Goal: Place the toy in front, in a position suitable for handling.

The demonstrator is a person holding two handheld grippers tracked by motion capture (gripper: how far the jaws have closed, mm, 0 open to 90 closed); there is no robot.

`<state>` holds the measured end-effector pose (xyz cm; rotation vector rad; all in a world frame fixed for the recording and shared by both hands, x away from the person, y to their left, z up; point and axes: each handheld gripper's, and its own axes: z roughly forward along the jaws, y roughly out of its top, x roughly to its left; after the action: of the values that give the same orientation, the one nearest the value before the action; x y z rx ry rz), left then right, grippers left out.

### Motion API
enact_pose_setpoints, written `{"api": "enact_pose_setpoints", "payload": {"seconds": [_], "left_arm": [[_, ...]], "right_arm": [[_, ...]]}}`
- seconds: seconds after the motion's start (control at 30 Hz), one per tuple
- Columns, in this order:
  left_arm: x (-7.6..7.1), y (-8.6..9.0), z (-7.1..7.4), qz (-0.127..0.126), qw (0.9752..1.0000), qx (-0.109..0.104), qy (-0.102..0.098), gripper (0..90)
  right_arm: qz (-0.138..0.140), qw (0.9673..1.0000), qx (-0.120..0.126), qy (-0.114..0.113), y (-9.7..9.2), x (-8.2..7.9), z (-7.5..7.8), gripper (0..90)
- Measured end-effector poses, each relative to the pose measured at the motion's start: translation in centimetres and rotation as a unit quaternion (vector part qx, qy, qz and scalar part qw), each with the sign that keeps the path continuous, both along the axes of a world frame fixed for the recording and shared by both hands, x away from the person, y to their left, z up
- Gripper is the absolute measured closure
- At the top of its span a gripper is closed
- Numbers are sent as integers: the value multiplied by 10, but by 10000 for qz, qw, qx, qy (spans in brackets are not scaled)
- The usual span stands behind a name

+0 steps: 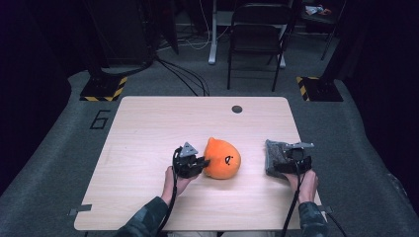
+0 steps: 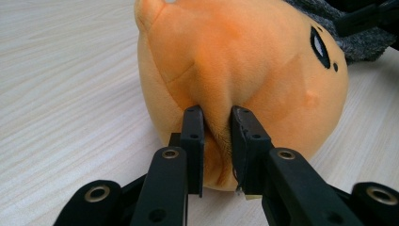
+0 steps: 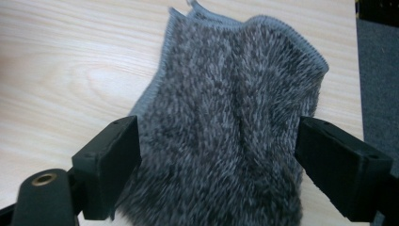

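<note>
while my left gripper [image 1: 203, 163] has its jaws pinched together on a fold of the plush [image 2: 244, 70], my right gripper [image 3: 219, 155] has its jaws spread wide on either side of the cloth [image 3: 230, 108], pads off it as far as i can see. so i'd say one grab is made and the other is not yet closed; whatever comes after, lifting or bringing the two together, looks undone, since both things lie on the table [image 1: 148, 128].

the plush sits near the table's middle, toward my side, just beside my left hand [image 1: 174, 181]; the cloth lies well apart from it, near the right edge, under my right gripper.

the plush is a round orange ball of short soft pile, with a small ear-like bump on top and a stitched black eye; it puckers into a ridge where i squeeze. the cloth is grey, shaggy and flat, with a stitched hem along its edge. the table is pale wood grain, smooth and matte
</note>
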<state>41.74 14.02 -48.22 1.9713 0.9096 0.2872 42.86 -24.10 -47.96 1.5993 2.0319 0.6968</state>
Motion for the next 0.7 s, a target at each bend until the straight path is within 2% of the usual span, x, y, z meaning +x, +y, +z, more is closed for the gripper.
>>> {"api": "enact_pose_setpoints", "payload": {"seconds": [0.03,0.17,0.23,0.27,0.37,0.57,0.7], "left_arm": [[0,0,0,33,10000,-12,-20,761],[0,-1,0,52,10000,-27,1,762],[0,-1,0,59,10000,-17,3,762],[0,-1,0,61,10000,-16,7,762],[0,-1,0,62,10000,-12,8,761],[0,-1,0,77,10000,19,3,758],[-1,-2,0,102,9999,19,-14,757]], "right_arm": [[-14,10000,-24,-11,-1,4,-4,148],[-97,9998,-43,188,-1,9,-13,208],[-162,9993,-59,346,0,11,-18,281],[-98,9993,-125,348,-1,12,-21,304],[-93,9992,-36,395,-1,13,-22,410],[-62,9993,235,287,-5,9,-24,684],[-139,9992,318,197,-7,8,-24,746]]}}
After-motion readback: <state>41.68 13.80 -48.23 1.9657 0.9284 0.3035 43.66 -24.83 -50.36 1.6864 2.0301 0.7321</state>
